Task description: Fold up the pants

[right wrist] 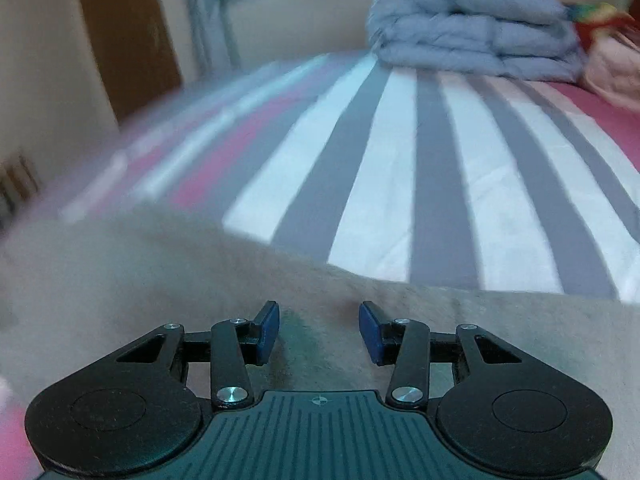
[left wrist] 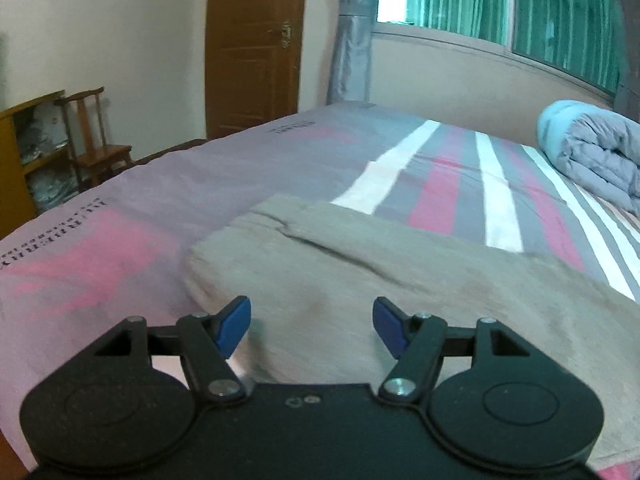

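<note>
Pants (left wrist: 360, 264), grey-brown and folded into a flat stack, lie on the striped bed sheet (left wrist: 448, 168), filling the lower centre of both views. Left tool (left wrist: 311, 328): blue pads apart above the fabric, nothing between them. Right tool (right wrist: 319, 332): pads likewise apart over the pants, gripping nothing; this view is blurred. Folded grey quilt (right wrist: 472, 36) sits at the upper right on the bed. Brown door (left wrist: 256, 40) and wooden chair (left wrist: 94, 140) stand at the upper left.

Both wrist views look low across pants (left wrist: 360, 264) and bed (left wrist: 440, 168).
</note>
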`<state>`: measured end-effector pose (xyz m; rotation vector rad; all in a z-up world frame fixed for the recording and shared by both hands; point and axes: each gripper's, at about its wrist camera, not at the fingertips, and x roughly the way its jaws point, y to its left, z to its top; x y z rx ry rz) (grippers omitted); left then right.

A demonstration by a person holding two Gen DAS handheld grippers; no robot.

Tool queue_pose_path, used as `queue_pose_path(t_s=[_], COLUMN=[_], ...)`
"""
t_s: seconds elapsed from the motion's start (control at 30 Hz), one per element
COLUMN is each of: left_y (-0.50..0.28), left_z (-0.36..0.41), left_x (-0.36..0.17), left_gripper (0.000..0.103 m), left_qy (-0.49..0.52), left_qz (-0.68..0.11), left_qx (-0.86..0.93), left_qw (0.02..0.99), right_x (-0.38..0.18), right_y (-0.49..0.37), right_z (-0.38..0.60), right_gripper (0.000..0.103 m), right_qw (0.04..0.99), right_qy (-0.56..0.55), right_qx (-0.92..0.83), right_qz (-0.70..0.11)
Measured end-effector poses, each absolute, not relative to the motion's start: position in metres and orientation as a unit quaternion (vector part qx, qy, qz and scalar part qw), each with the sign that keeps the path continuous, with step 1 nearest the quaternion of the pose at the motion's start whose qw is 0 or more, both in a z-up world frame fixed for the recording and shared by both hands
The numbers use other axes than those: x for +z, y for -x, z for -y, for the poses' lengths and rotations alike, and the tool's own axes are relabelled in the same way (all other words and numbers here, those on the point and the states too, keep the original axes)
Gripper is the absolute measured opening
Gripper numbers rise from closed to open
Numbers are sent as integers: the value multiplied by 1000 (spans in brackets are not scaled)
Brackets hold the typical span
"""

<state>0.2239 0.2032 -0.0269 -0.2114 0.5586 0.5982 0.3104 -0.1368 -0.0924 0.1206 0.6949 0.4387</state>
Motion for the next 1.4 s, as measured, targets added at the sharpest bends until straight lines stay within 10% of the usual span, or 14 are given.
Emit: queue_pose_path(t_s=[0.3, 0.63, 1.1, 1.2, 1.4], left_y=[-217, -217, -215, -214, -214], left_z=[-214, -218, -213, -213, -214], left_x=[-80, -84, -85, -85, -84], left_gripper=[90, 92, 92, 92, 92], left_qy=[164, 178, 176, 176, 176], left_qz=[-280, -281, -279, -279, -279], left_qx=[260, 256, 256, 255, 254], left_qw=[909, 908, 909, 909, 909], right_x=[-73, -114, -139, -136, -148], right_y=[-221, -171, -187, -192, -188], right_z=[297, 418, 433, 424, 420], right_gripper=[45, 45, 44, 24, 25], right_qw=[925, 825, 842, 866, 870], right_qy=[-292, -529, -487, -432, -428], right_qx=[88, -35, -52, -53, -51], right_qz=[-227, -194, -229, -245, -240])
